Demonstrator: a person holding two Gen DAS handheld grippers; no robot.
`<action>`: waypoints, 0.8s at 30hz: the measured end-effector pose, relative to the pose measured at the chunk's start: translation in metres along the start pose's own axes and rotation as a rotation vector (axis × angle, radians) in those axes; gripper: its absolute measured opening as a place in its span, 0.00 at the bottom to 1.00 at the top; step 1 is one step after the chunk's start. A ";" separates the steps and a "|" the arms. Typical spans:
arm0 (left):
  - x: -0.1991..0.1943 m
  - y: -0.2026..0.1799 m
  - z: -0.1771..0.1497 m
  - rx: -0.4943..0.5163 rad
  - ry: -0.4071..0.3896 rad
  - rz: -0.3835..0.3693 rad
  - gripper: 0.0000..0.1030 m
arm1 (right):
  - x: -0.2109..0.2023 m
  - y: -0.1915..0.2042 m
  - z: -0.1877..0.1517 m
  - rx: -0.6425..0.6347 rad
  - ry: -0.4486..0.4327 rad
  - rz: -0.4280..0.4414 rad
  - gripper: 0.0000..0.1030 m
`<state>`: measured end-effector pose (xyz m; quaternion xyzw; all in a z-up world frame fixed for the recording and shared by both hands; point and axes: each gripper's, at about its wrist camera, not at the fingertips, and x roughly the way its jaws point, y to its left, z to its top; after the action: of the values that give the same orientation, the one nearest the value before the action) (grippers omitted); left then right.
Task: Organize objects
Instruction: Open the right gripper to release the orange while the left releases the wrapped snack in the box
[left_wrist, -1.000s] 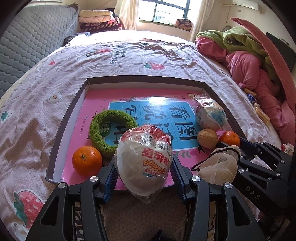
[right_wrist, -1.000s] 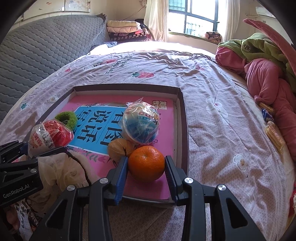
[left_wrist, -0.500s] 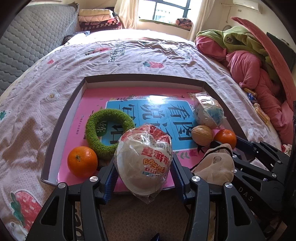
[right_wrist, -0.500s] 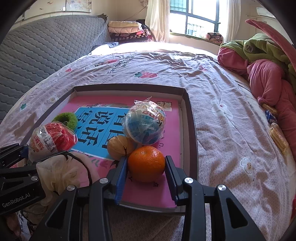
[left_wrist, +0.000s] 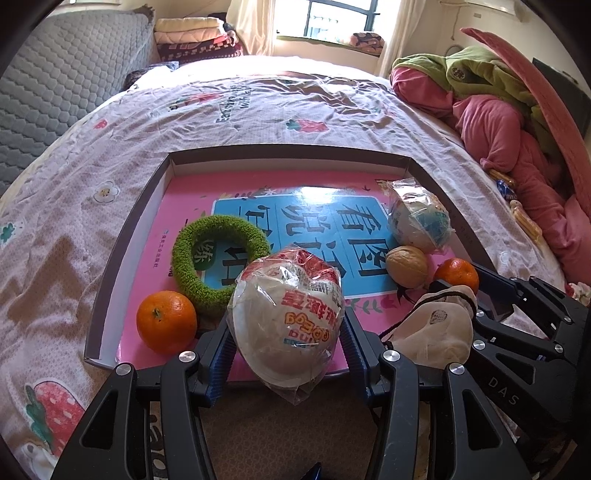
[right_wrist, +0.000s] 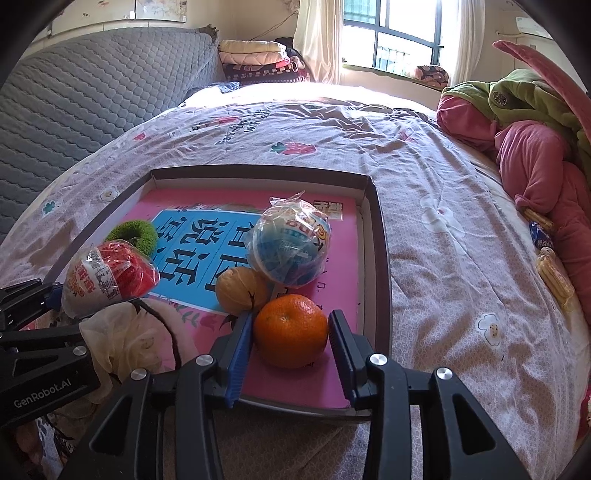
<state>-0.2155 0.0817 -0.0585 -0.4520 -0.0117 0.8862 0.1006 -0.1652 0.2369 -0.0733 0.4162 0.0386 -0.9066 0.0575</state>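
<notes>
Jaws opening around orange

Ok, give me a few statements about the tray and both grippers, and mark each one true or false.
1. The left gripper holds a red-and-white wrapped egg. True.
2. The green ring lies on the bedsheet outside the tray. False: it lies inside the tray.
3. An orange sits between the fingers of the right gripper. True; its fingers are opening.
4. The walnut is beside the left-hand orange. False: it is beside the blue wrapped egg.
</notes>
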 end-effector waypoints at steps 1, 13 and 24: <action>-0.001 0.000 0.000 0.003 -0.001 0.002 0.53 | -0.001 0.000 0.000 -0.002 0.000 -0.002 0.42; -0.017 -0.002 0.002 0.019 -0.037 0.009 0.55 | -0.025 -0.008 0.001 0.000 -0.046 -0.014 0.50; -0.030 -0.004 0.002 0.038 -0.060 0.020 0.59 | -0.040 -0.008 0.003 -0.001 -0.074 -0.010 0.50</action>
<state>-0.1990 0.0802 -0.0333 -0.4231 0.0068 0.9005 0.0999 -0.1425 0.2470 -0.0410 0.3821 0.0390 -0.9217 0.0547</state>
